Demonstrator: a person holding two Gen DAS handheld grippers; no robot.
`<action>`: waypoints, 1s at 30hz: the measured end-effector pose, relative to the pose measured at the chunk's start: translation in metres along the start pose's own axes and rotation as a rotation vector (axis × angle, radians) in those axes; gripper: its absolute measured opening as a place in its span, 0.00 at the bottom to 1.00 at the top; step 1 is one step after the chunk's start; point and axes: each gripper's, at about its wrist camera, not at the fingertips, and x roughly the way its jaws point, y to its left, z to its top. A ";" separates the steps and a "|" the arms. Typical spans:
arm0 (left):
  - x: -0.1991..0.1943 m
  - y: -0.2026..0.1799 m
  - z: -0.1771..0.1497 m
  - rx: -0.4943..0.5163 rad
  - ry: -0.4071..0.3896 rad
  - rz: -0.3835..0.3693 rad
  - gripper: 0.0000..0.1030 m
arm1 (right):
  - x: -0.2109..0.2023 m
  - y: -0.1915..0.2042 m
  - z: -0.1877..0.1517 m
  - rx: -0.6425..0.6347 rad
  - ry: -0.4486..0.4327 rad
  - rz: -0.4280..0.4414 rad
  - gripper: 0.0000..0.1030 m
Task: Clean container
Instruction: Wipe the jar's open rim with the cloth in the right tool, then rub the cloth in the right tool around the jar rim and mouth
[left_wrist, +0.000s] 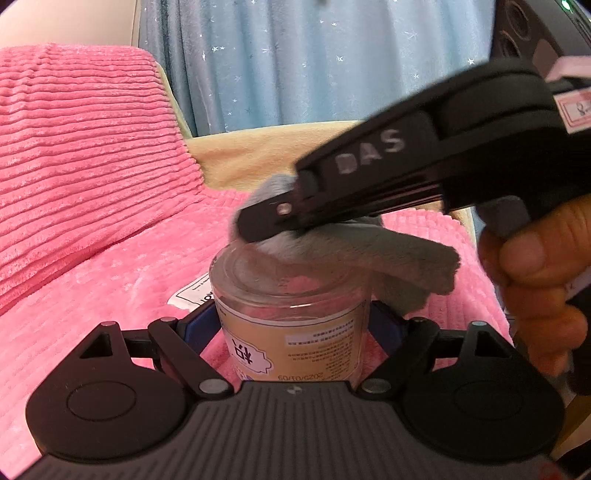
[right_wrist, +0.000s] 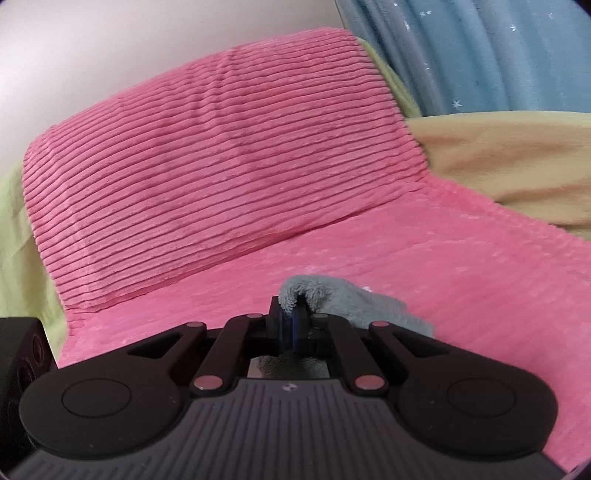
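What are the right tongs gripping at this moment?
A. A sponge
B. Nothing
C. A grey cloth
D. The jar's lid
C: the right tongs are shut on the grey cloth, which they press at the open mouth of the clear jar held by the left tongs.
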 end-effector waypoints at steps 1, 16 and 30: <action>0.000 0.001 0.000 -0.003 0.002 -0.004 0.82 | -0.004 -0.001 -0.001 0.000 0.002 -0.002 0.02; 0.006 -0.004 0.003 -0.002 0.014 0.010 0.83 | -0.017 0.018 -0.010 -0.009 0.072 0.134 0.02; 0.009 0.004 0.004 0.012 0.014 0.004 0.82 | -0.007 0.005 0.002 -0.023 0.006 0.017 0.01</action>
